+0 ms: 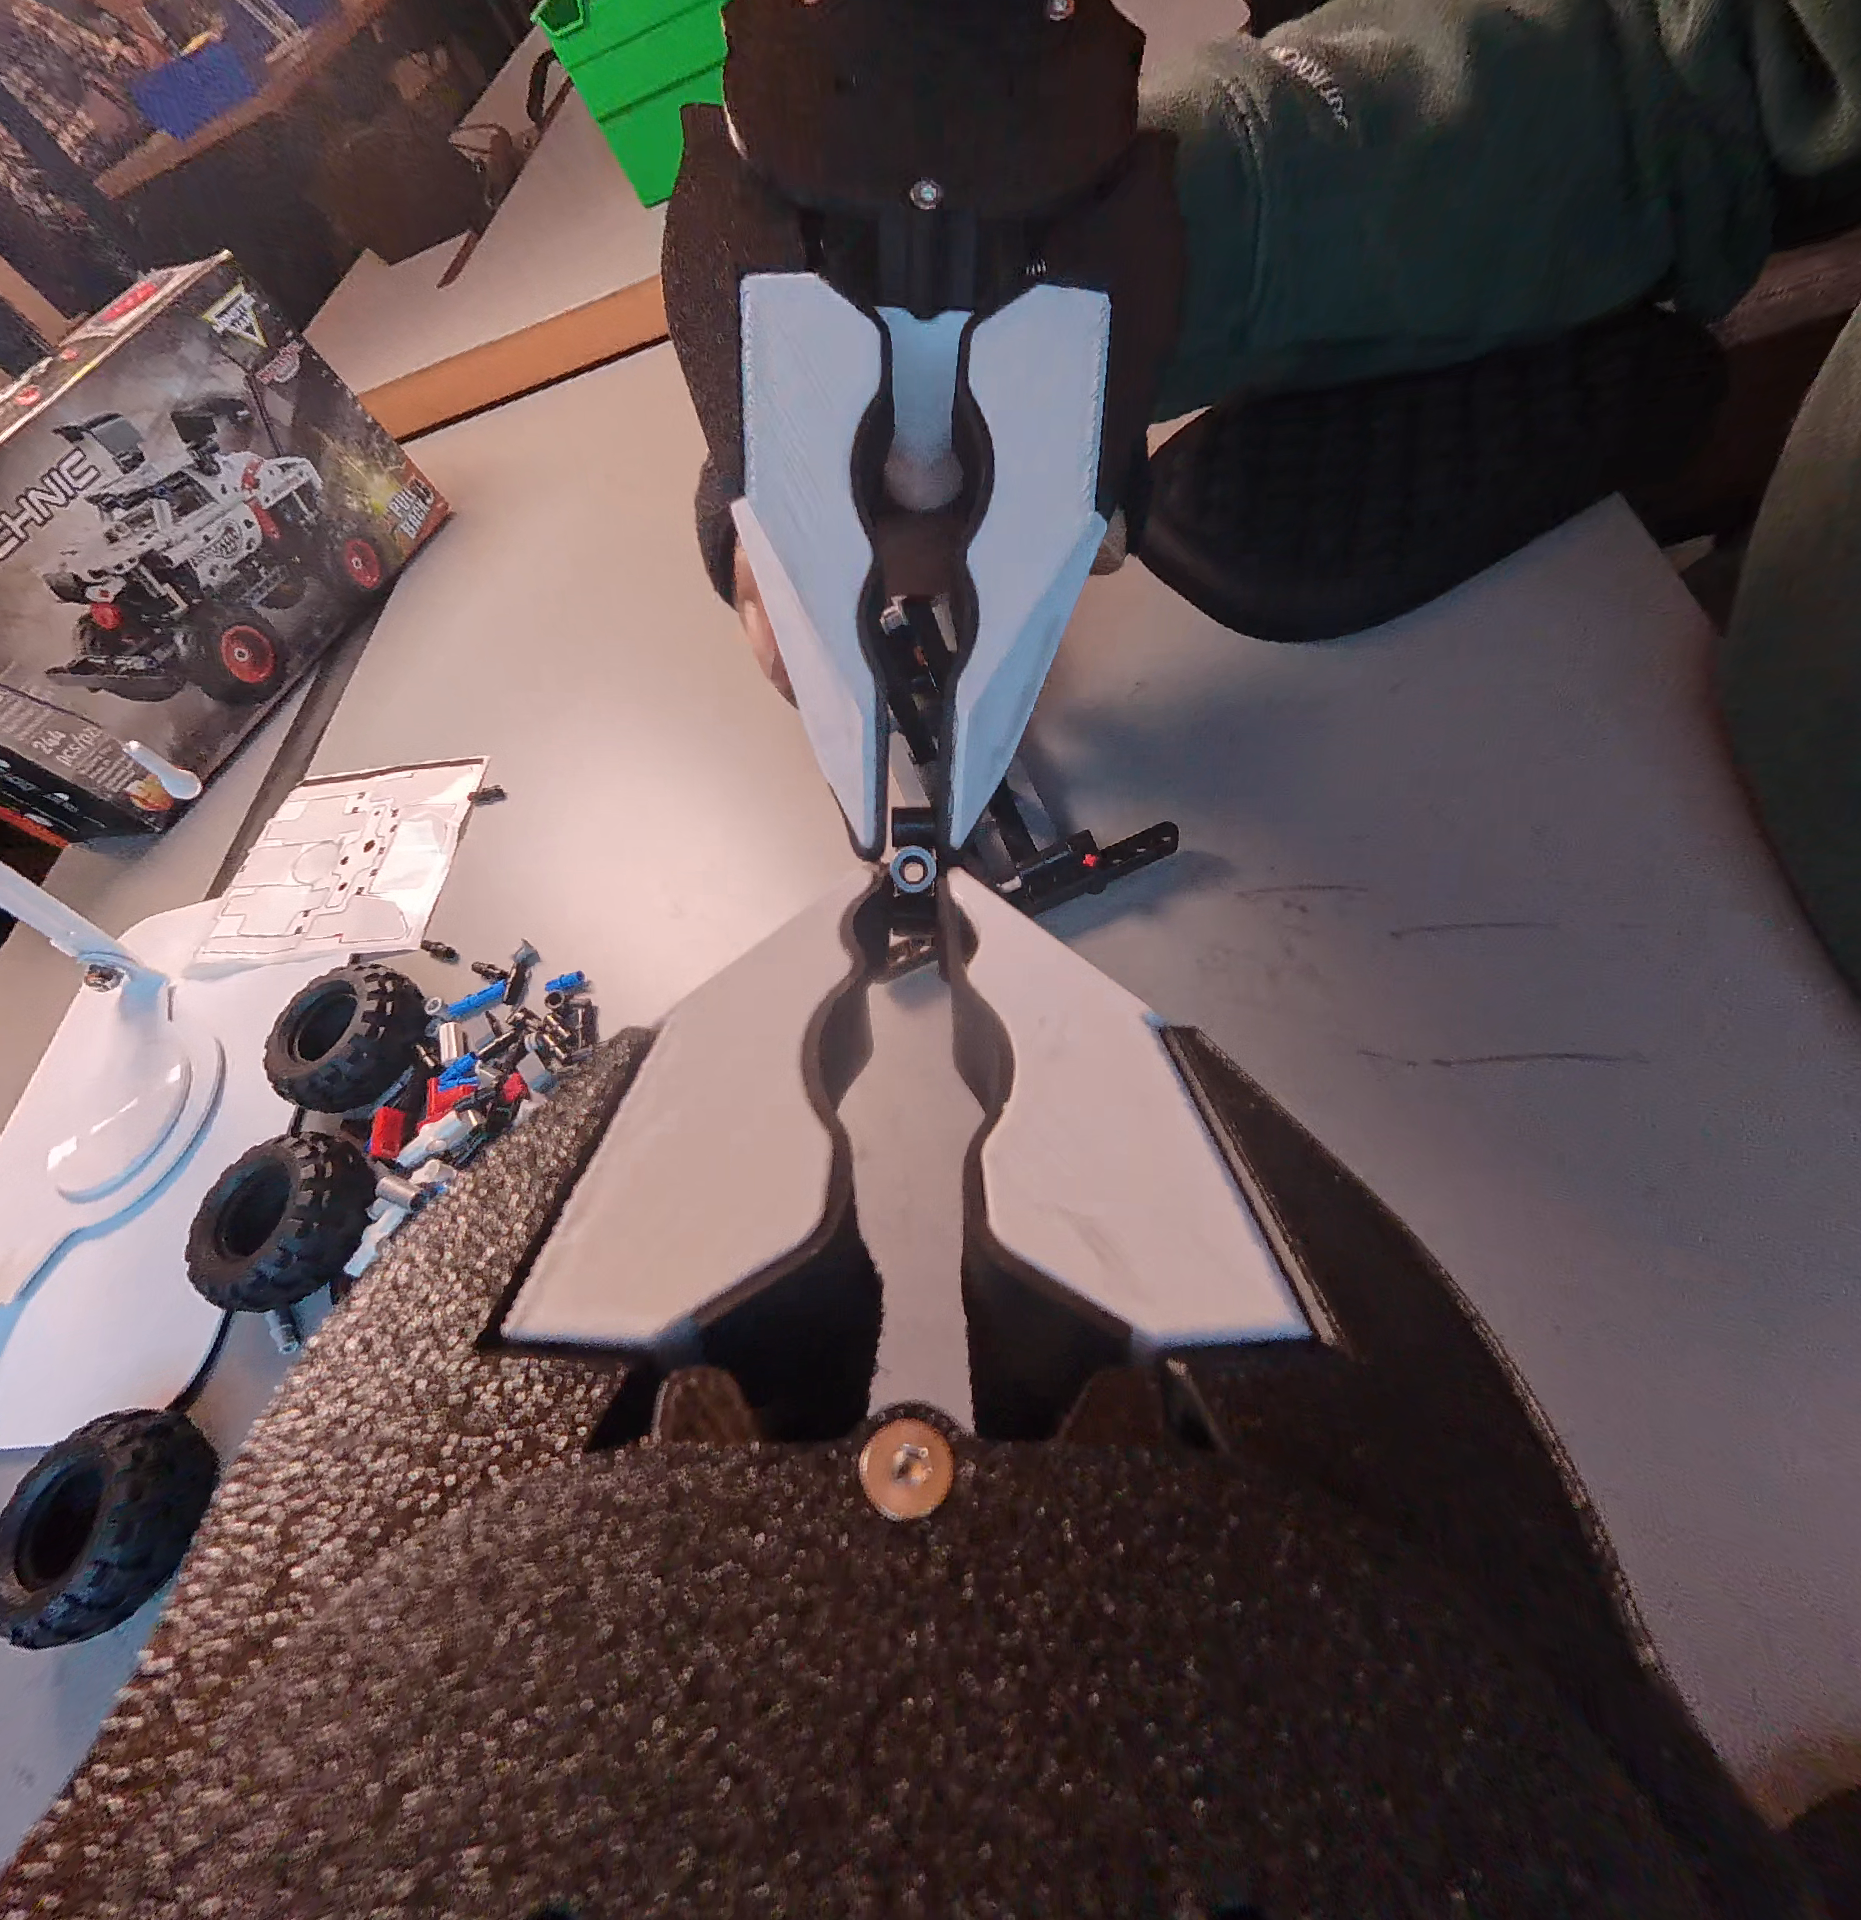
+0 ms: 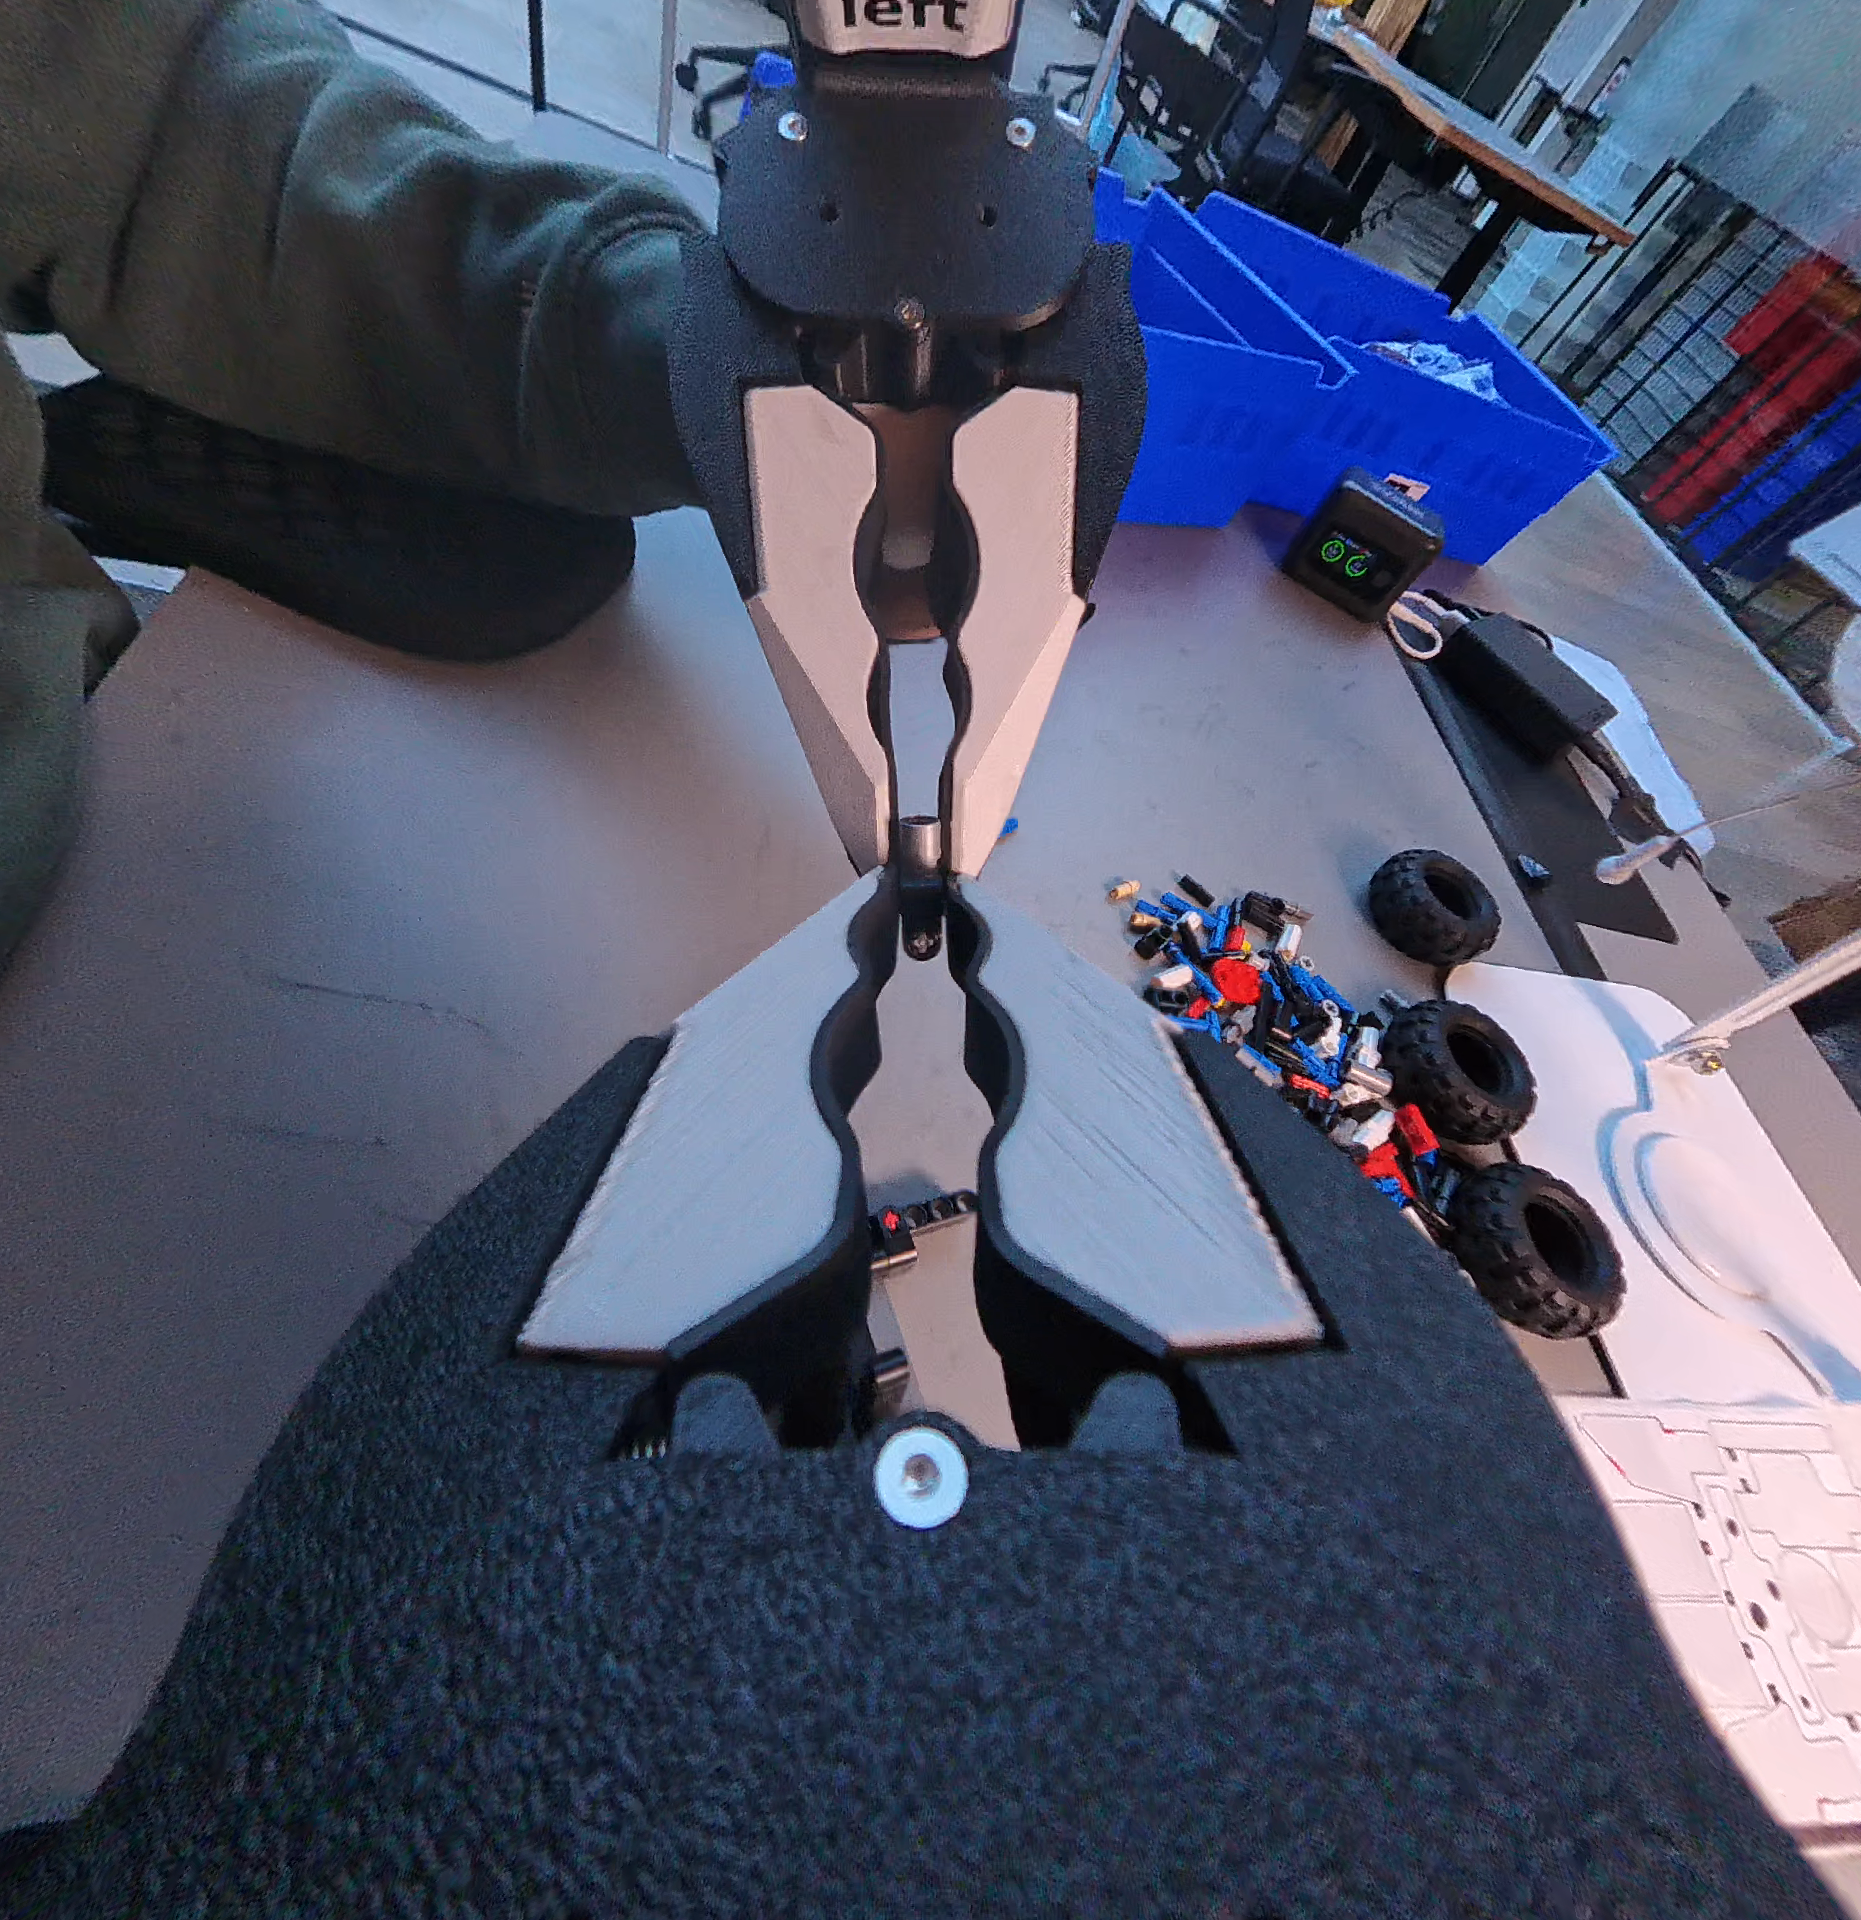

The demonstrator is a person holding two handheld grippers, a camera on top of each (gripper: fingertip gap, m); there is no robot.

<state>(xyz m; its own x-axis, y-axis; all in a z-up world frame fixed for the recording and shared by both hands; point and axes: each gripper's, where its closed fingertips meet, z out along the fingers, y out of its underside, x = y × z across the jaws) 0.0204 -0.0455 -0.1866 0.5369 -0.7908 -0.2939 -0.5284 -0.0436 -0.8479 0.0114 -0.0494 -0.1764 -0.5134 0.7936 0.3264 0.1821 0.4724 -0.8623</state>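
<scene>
The two grippers meet tip to tip above the grey table (image 1: 1321, 831), and all places below are given from this meeting point.

The left gripper (image 1: 913, 914) has its jaws narrow, pressed on a small black connector piece (image 1: 910, 904). A grey round bush (image 1: 912, 868) sits at the end of this piece, exactly at the meeting point. The right gripper (image 2: 918, 914) comes from the opposite side, and its jaws are also narrow, closed on a black piece (image 2: 921, 914) with a small grey cylinder (image 2: 919, 836) on top. I cannot tell if both grippers hold one joined piece or two separate pieces that touch.

In the left wrist view, just behind the meeting point and under the right gripper, a black beam assembly (image 1: 1092, 852) with a red dot lies on the table. In the right wrist view a part of it (image 2: 921, 1221) shows below the fingers.

In the left wrist view, to the left of the meeting point and nearer to the camera, lies a heap of small blue, black, red and grey parts (image 1: 490, 1060). Three black tyres (image 1: 344, 1034) lie beside the heap. A white stand base (image 1: 105, 1122) and a white sticker sheet (image 1: 354, 862) lie further left. A toy truck box (image 1: 167, 540) stands far to the left, and a green bin (image 1: 645, 94) is behind.

In the right wrist view, blue bins (image 2: 1341, 405) stand far behind the meeting point, to the right, with a small black device (image 2: 1362, 545) in front of them.
</scene>
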